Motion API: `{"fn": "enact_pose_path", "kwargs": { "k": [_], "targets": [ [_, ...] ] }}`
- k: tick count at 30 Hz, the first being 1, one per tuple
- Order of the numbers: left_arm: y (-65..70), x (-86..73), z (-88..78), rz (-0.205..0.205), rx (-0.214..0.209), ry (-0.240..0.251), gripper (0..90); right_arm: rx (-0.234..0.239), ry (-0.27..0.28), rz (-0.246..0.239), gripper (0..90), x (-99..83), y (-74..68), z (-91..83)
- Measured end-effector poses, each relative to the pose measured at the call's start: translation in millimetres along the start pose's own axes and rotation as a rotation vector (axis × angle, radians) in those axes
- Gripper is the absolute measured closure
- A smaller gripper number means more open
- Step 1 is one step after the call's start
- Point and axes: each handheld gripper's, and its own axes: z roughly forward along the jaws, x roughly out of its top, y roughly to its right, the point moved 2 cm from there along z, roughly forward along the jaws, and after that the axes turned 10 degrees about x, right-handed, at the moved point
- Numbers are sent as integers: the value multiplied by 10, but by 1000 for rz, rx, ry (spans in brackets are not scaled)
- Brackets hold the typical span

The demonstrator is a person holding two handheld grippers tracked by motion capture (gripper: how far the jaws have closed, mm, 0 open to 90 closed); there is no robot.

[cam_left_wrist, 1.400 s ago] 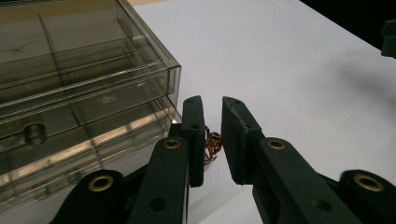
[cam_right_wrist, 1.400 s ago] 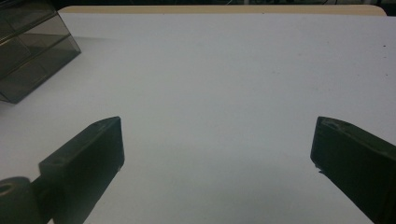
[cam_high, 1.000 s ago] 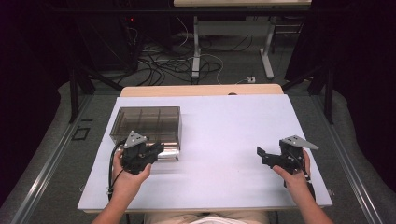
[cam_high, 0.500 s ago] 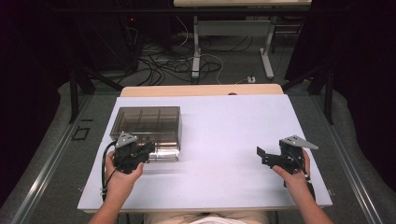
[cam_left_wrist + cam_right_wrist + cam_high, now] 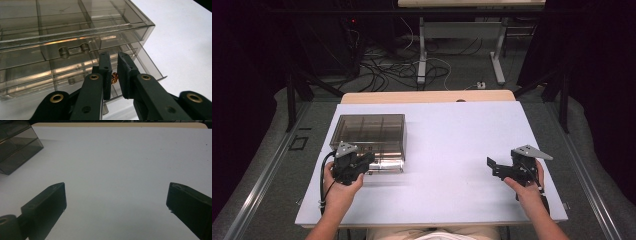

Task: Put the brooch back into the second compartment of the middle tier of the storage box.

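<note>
1. At the desk's near left, the left tongs pinch a small brass-coloured bit, jaws nearly closed.
2. Just ahead lies the smoky drawer box, its lower drawer pulled out toward them.
3. Well apart, the right tongs hover wide open, empty.

Box on table, left side.

Both grippers, the left gripper and the right gripper, are black, each topped by a grey three-cornered plate. A black cable loops from the left one. Its fingers are flat black blocks on arms with brass-ringed pivot holes and small screws.
</note>
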Motion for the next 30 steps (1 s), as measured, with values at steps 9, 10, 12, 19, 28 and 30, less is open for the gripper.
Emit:
{"fn": "enact_pose_path", "kwargs": {
  "k": [9,10,12,19,28,30],
  "targets": [
    [-74,-27,72,-13,17,-19,821,1,-7,14,25,-1,-9,-21],
    [-82,-29,74,-9,19,-27,822,2,-5,15,25,0,-11,-21],
    [-86,-37,86,-12,23,-25,822,1,-4,15,25,0,-13,-20],
    [-111,-44,111,-20,28,-28,824,-2,-6,8,25,0,-12,-20],
    [-144,-66,162,-34,36,-35,829,2,-5,7,25,-2,-9,-17],
    [-145,-68,167,-35,36,-36,830,3,-5,9,25,-3,-10,-16]
  ]
}}
